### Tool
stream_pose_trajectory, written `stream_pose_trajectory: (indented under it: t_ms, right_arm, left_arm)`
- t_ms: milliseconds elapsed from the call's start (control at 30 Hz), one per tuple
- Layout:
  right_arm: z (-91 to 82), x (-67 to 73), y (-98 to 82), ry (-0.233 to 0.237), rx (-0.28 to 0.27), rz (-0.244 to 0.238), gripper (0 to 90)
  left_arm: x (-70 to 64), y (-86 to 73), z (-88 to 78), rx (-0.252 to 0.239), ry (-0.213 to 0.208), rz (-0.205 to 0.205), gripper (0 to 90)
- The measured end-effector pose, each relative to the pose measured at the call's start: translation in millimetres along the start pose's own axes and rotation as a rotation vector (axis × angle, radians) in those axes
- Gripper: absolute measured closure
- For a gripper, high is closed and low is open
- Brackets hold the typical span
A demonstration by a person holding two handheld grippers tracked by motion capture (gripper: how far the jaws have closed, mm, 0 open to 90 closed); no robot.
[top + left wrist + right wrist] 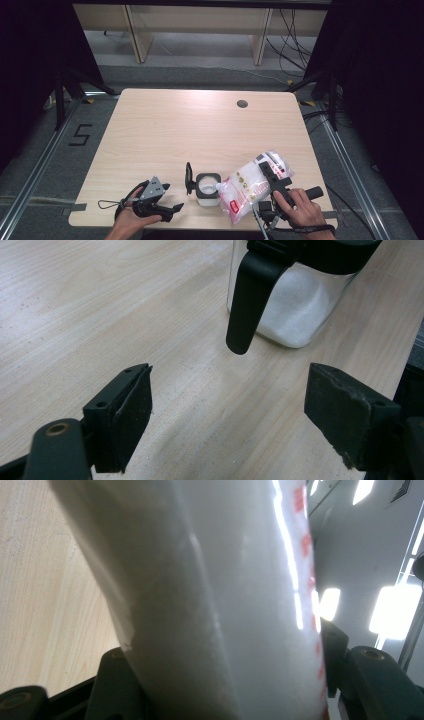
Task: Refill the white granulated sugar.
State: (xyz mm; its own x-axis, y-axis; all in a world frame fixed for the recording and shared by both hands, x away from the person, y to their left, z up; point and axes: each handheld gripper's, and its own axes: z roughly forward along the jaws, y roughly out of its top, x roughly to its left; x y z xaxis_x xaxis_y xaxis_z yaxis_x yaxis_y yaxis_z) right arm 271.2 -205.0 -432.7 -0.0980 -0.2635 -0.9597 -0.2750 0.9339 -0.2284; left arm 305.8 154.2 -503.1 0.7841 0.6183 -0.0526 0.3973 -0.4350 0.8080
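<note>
Already midway: left hand-held gripper (172, 207) idle near the desk (165, 130) edge, jaws spread wide on nothing; jar (207, 189) beside it, lid flipped back, partly filled; right hand-held gripper (272, 180) clamped around tilted bag (247, 189), spout at the rim; remaining pour and lid closing ahead, seemingly.

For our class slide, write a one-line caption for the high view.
Right hand-held gripper tilts a white bag over an open jar; left hand-held gripper waits open.

Glossy plastic bag (248, 188), clear glass-like jar (295, 310) with matt black lid, pale wood-grain table (190, 130)
</note>
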Motion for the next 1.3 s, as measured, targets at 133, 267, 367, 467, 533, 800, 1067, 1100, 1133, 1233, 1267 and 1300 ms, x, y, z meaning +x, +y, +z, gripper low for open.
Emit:
stream_pose_trajectory:
  t_ms: [133, 267, 367, 467, 533, 800, 1067, 1100, 1133, 1233, 1267, 1300]
  right_arm:
    - [-0.2, -0.1, 0.2, -0.002, 0.001, 0.001, 43.8]
    - [0.1, -1.4, -0.6, -0.001, -0.003, -0.007, 44.0]
    - [0.0, -0.2, -2.0, 0.022, 0.007, 0.032, 44.1]
    - [1.3, 1.7, -3.2, 0.01, -0.006, 0.051, 44.2]
    - [1.7, -0.3, -3.2, 0.013, -0.013, 0.033, 44.3]
    - [1.9, 2.7, -4.3, 0.022, -0.011, 0.095, 44.5]
    - [2.6, -1.1, -4.7, 0.014, -0.029, 0.05, 44.6]
    - [2.2, -0.6, -4.7, 0.018, -0.024, 0.058, 44.6]
    - [1.4, -0.1, -4.9, 0.026, -0.016, 0.068, 44.6]
    - [1.8, -1.5, -4.9, 0.011, -0.026, 0.059, 44.6]
    - [1.7, -1.3, -5.0, 0.011, -0.025, 0.063, 44.7]
    - [1.0, 0.2, -5.0, 0.02, -0.014, 0.081, 44.7]
  left_arm:
    - [0.0, -0.1, 0.1, -0.001, 0.001, -0.002, 18.8]
    - [-0.4, -0.1, 0.4, -0.005, 0.001, -0.007, 18.8]
    - [-0.4, -0.1, 0.2, -0.005, 0.001, -0.008, 18.8]
    - [-0.3, -0.1, 0.3, -0.005, 0.001, -0.009, 18.8]
    - [-0.3, -0.1, 0.2, -0.005, 0.001, -0.008, 18.8]
    - [0.0, 0.1, -0.5, 0.003, 0.006, -0.003, 18.8]
    - [0.1, 0.1, -0.6, 0.003, 0.006, 0.0, 18.8]
    - [0.1, 0.1, -0.6, 0.004, 0.006, -0.001, 18.8]
    - [0.1, 0.0, -0.1, -0.002, 0.002, -0.001, 18.8]
    - [-1.2, -0.4, 0.1, -0.001, 0.004, -0.026, 18.8]
    - [-0.9, -0.4, 0.0, 0.002, 0.005, -0.024, 18.8]
    - [-1.1, -0.4, 0.0, 0.0, 0.005, -0.025, 18.8]
